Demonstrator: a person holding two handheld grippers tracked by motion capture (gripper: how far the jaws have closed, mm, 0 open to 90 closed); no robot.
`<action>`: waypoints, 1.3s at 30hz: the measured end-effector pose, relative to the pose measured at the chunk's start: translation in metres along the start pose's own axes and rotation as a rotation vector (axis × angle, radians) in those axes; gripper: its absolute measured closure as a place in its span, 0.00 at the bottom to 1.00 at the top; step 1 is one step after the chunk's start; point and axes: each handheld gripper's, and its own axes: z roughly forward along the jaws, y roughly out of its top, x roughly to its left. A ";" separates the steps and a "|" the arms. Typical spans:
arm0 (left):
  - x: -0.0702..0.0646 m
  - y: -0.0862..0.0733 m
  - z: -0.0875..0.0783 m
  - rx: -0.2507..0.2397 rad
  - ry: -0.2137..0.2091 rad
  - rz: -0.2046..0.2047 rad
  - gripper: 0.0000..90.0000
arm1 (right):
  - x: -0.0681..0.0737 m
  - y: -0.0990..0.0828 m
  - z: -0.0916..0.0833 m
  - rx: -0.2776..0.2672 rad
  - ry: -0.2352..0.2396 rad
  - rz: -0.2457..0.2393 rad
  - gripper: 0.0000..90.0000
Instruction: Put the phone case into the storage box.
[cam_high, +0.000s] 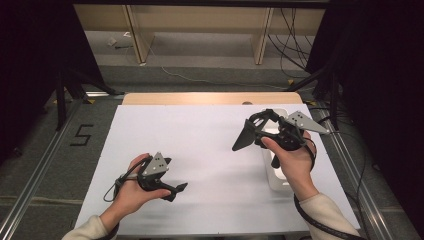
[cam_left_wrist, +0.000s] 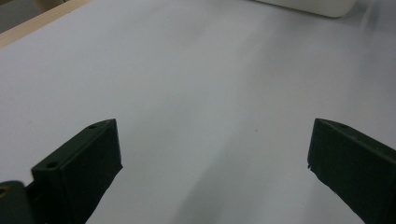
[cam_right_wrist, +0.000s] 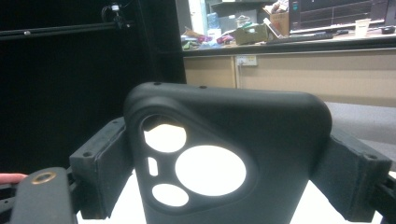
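Note:
A black phone case (cam_right_wrist: 261, 135) with round camera cut-outs stands upright between the jaws of my right gripper (cam_right_wrist: 229, 182), which is shut on its two side edges. In the high view the phone case (cam_high: 244, 136) hangs tilted above the right half of the white table top (cam_high: 200, 145), with the right gripper (cam_high: 257, 131) raised off the surface and pointing left. Low over the table's front left is my left gripper (cam_high: 176, 190), open. Its two black jaws stand wide apart in the left gripper view, where the left gripper (cam_left_wrist: 215, 158) has bare white surface between them.
A white oblong tray (cam_high: 273, 172) lies at the table's right side under the right hand; its edge (cam_left_wrist: 308, 5) is also visible. A wooden strip (cam_high: 210, 98) borders the far edge. Black stands and cables flank the table, and a cluttered desk (cam_right_wrist: 289, 37) lies beyond.

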 end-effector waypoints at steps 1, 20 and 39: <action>0.000 0.000 0.000 0.001 0.000 0.000 0.03 | -0.001 0.000 0.000 -0.002 -0.003 0.002 0.17; 0.000 0.000 -0.001 0.001 0.003 0.000 0.03 | -0.006 0.004 -0.004 -0.016 -0.017 0.008 0.17; 0.000 0.001 -0.001 -0.003 0.003 -0.006 0.03 | -0.012 0.008 -0.008 -0.033 -0.031 0.018 0.17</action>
